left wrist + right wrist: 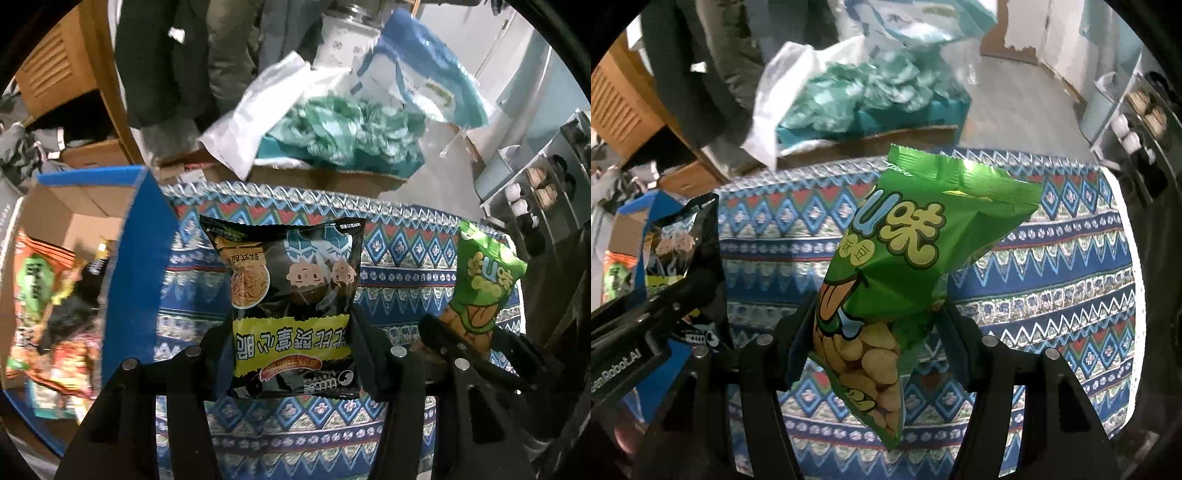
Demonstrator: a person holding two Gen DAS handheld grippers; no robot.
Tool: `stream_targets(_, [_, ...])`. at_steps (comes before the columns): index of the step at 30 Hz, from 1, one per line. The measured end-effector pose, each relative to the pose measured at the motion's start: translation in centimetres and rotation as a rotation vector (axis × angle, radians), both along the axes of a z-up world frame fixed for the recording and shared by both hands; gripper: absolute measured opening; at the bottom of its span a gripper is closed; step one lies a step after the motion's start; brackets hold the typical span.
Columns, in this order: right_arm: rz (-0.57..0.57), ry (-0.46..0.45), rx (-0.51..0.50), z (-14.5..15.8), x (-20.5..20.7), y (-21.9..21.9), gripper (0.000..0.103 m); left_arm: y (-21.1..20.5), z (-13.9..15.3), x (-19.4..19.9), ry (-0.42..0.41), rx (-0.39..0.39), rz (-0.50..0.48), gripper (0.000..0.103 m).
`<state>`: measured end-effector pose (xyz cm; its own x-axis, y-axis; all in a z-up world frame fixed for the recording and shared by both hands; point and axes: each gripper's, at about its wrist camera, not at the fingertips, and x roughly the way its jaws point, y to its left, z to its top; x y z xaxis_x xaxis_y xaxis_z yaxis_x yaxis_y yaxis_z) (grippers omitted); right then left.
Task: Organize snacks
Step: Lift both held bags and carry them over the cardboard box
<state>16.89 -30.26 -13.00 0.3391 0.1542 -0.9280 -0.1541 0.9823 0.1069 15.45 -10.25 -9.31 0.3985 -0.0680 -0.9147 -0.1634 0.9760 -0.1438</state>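
Note:
My left gripper [291,354] is shut on a black and yellow noodle snack bag [291,288] and holds it above the patterned tablecloth [399,269]. My right gripper [879,343] is shut on a green snack bag [905,258], also held above the cloth. The green bag shows at the right of the left wrist view [480,284], the black bag at the left of the right wrist view [687,254]. A blue-edged cardboard box [140,236] stands at the left and holds several snack bags [37,302].
Behind the table stands a cardboard box [325,177] with teal and white plastic bags [347,129]. Dark clothes [166,62] hang at the back left. A rack [543,192] stands at the right past the table's edge.

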Motion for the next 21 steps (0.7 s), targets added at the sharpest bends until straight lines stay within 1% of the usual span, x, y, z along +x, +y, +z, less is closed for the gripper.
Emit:
stream_targets(4, [0.037, -0.032, 0.010, 2.0, -0.8, 1.6, 0.063, 1.8, 2.0, -1.0, -0.031, 0.002, 0.012, 0.056])
stream_targets(11, [0.105, -0.069, 0.026, 4.0, -2.0, 5.1, 0.063, 4.8, 5.0, -3.4, -0.081, 0.028, 0.033, 0.056])
stream_targets(12, [0.119, -0.082, 0.051, 4.3, -2.1, 5.6, 0.063, 5.5, 5.4, -3.8, -0.087, 0.029, 0.038, 0.056])
stream_targets(17, [0.172, -0.101, 0.064, 5.5, -2.7, 8.3, 0.063, 8.5, 6.5, -4.8, -0.097, 0.031, 0.066, 0.056])
stream_targets(21, [0.222, -0.097, 0.073, 5.8, -3.0, 11.0, 0.063, 11.3, 7.4, -5.9, -0.112, 0.058, 0.095, 0.056])
